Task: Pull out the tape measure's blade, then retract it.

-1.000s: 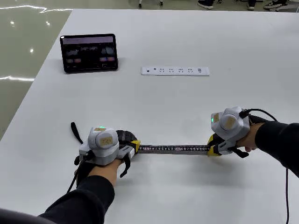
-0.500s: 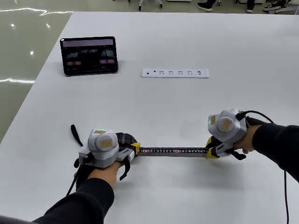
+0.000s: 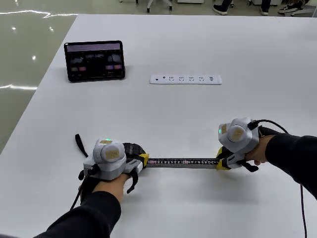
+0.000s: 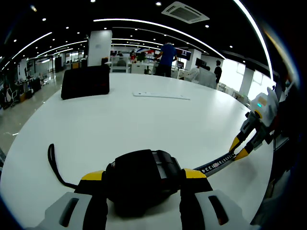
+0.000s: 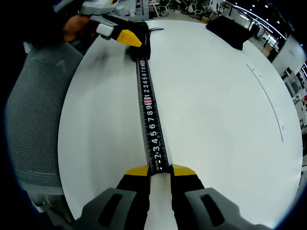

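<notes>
Left tongs (image 4: 144,174): clamped across the black case (image 3: 132,148) of the tape measure, one yellow tip on each side. The case rests on the bench (image 3: 198,39) near its front edge.
Right tongs (image 5: 159,170): pinched together on the free end of the blade (image 5: 149,112), right at the lowest numbers.
The blade lies flat and straight along the bench between the two, scale side up, with a short length out.

Risks, as I judge them:
- The right grip is narrow and sits on thin, slick metal. If it slips, the spring would likely whip the blade back, and the end could slap the case mouth or the left tips.
- A pull off-line from the case mouth could twist or kink the blade. It looks well lined up now.
- The left hold is on a rounded body. A hard tug from the right could drag or roll the case out of the tips.
- The wrist strap (image 4: 52,163) lies loose on the bench just beside the case, on its outer side. A snag seems unlikely.
- The cable (image 3: 270,120) at the right hand could catch on the sleeve.
- The tablet (image 3: 94,60) and power strip (image 3: 185,78) sit well apart toward the far side, out of harm's way.

Containers: the case is the one thing here that holds anything, namely the coiled rest of the blade. How much remains inside is hidden.
</notes>
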Demonstrator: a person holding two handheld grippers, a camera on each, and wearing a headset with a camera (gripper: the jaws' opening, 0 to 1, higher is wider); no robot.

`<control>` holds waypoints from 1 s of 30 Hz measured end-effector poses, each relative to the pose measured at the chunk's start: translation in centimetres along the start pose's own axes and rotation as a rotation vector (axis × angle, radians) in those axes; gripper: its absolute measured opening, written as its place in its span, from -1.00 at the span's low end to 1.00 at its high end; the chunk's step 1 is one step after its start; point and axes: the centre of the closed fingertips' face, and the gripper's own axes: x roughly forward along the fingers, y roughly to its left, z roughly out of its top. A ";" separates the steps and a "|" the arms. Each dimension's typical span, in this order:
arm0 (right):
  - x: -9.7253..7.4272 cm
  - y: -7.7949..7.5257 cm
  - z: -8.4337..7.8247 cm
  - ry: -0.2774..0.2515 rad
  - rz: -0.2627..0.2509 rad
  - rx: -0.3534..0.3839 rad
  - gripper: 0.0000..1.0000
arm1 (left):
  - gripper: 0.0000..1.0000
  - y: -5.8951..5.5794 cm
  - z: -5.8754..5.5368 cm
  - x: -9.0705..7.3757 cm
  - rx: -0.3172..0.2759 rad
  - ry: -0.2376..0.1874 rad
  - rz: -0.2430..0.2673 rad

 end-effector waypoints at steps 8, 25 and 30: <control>0.1 0.0 0.2 0.001 -0.002 0.006 -0.77 | 0.14 0.0 0.0 0.0 -0.001 0.002 -0.001; 0.4 0.0 1.0 -0.021 -0.007 0.025 -0.78 | 0.13 -0.1 -0.1 0.0 -0.001 0.003 -0.004; 0.5 0.0 1.2 -0.026 -0.006 0.027 -0.78 | 0.13 -0.1 -0.1 0.1 -0.002 0.005 -0.005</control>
